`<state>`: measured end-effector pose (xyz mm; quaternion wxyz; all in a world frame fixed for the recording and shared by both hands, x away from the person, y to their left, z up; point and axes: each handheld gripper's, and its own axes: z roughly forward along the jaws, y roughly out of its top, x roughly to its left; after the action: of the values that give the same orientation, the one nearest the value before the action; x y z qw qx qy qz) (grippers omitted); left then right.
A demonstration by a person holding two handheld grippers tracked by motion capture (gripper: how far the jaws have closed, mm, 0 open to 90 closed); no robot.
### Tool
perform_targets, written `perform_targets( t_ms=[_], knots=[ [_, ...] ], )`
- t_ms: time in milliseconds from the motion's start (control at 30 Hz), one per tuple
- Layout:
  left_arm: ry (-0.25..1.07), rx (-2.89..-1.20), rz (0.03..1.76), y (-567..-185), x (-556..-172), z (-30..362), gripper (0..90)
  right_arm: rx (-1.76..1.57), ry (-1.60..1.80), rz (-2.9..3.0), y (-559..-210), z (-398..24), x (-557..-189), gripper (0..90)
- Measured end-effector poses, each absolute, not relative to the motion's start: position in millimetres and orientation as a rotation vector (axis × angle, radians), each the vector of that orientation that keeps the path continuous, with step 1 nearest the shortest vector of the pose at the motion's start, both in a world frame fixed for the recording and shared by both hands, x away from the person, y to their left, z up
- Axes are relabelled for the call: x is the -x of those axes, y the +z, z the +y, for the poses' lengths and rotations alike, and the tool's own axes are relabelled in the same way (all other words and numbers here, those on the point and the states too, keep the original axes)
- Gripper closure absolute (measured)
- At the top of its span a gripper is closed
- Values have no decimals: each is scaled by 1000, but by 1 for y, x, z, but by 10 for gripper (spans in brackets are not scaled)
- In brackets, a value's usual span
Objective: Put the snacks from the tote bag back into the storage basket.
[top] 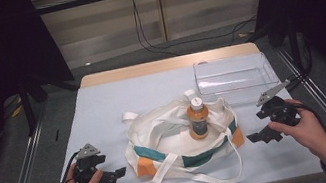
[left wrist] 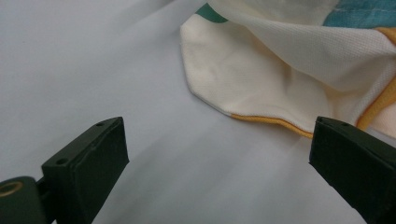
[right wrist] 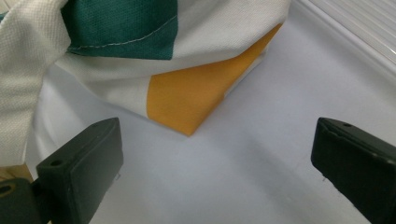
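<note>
A cream cloth tote bag [top: 170,141] with teal and orange patches lies crumpled in the middle of the table, its straps trailing toward the front edge. An orange bottle [top: 198,119] with a white cap lies on top of the bag. My left gripper [top: 115,175] rests low at the front left, open, its jaws pointing at the bag's cream corner [left wrist: 243,84] a short way off. My right gripper [top: 259,137] is at the right, open, jaws facing the bag's orange corner [right wrist: 196,100] without touching it.
A clear plastic bin [top: 234,75] stands at the back right of the pale blue table cover [top: 103,107]. Cables hang down the wall behind. Metal rails run along both sides of the table.
</note>
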<state>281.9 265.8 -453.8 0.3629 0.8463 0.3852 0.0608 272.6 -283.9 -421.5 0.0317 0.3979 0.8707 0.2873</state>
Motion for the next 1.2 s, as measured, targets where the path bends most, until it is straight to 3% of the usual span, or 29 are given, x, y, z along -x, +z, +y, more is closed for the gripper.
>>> perform_targets(
  t_ms=[1200],
  knots=[
    [148, -2188, 993, -454, -282, 267, 42, -1144, 560, 2906, -389, -271, -295, 41]
  ],
)
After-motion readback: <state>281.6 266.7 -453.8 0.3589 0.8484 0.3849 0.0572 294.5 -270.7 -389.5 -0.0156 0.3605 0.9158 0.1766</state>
